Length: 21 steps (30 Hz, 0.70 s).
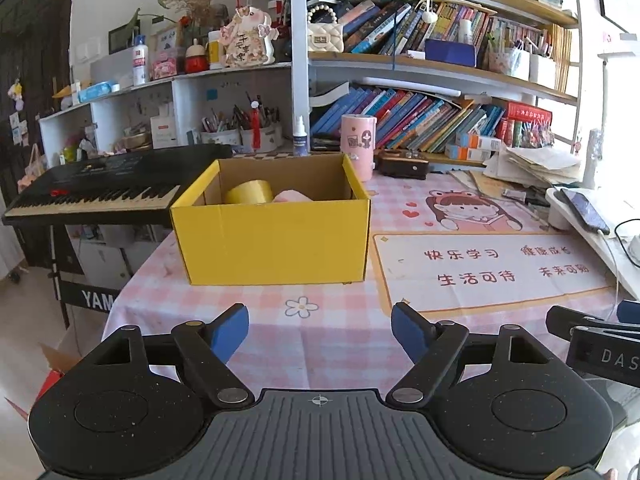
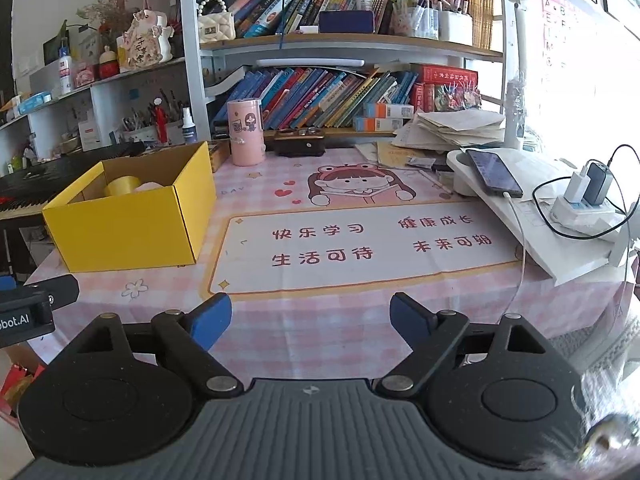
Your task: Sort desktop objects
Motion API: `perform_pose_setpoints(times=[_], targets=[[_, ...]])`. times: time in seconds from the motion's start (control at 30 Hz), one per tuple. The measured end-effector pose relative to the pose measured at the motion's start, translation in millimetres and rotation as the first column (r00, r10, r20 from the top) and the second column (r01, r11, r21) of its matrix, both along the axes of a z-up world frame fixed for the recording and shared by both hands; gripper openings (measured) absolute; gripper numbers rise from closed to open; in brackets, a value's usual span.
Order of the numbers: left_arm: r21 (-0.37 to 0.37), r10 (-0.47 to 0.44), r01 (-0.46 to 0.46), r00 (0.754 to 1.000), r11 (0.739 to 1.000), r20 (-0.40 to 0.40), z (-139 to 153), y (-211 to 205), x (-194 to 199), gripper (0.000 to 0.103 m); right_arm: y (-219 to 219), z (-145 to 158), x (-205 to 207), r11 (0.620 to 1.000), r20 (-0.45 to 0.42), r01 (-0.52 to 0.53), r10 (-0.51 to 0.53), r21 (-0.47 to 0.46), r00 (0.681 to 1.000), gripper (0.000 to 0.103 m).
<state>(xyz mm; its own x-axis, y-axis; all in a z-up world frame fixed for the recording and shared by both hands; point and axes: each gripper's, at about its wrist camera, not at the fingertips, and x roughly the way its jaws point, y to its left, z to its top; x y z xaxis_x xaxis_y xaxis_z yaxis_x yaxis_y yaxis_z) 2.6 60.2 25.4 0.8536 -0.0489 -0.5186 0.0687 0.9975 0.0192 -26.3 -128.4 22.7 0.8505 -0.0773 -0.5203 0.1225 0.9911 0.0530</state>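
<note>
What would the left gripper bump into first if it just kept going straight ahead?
Most likely the yellow box. The left gripper is open and empty, pointing at the box's front wall across bare tablecloth. Depth is hard to judge here, though.

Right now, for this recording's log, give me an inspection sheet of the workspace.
Surface: pink checked tablecloth with a printed cartoon desk mat.
Job's things: open yellow cardboard box holding a yellow tape roll and a pink soft item.
Clutter: pink cylindrical canister, paper stack, dark smartphone.
Grippers: left gripper and right gripper both open, empty.
Cables: white charging cable; black cable at power strip.
Surroundings: bookshelves; black keyboard.
</note>
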Motion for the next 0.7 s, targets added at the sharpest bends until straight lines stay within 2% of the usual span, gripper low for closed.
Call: perform_pose_setpoints(times=[0.13, 0.23, 0.33, 0.7], targets=[[-0.009, 0.008, -0.008, 1.0, 1.0, -0.016, -2, 3, 1, 0.082, 1, 0, -3, 1.0, 0.001, 0.009, -0.009, -0.002, 1.0, 0.087], [-0.015, 0.009, -0.009, 0.999, 1.0, -0.032, -4, 5, 1, 0.082, 3, -1, -5, 1.0, -0.003, 0.013, -0.013, -0.002, 1.0, 0.097], [-0.01, 0.014, -0.014, 0.999, 1.0, -0.043, -6, 6, 2, 0.083, 5, -1, -7, 1.0, 0.001, 0.013, -0.013, 0.002, 1.0, 0.1], [-0.001, 0.021, -0.021, 0.998, 1.0, -0.062, -10, 9, 3, 0.084, 12, -3, -8, 1.0, -0.028, 0.004, -0.004, -0.001, 1.0, 0.103]])
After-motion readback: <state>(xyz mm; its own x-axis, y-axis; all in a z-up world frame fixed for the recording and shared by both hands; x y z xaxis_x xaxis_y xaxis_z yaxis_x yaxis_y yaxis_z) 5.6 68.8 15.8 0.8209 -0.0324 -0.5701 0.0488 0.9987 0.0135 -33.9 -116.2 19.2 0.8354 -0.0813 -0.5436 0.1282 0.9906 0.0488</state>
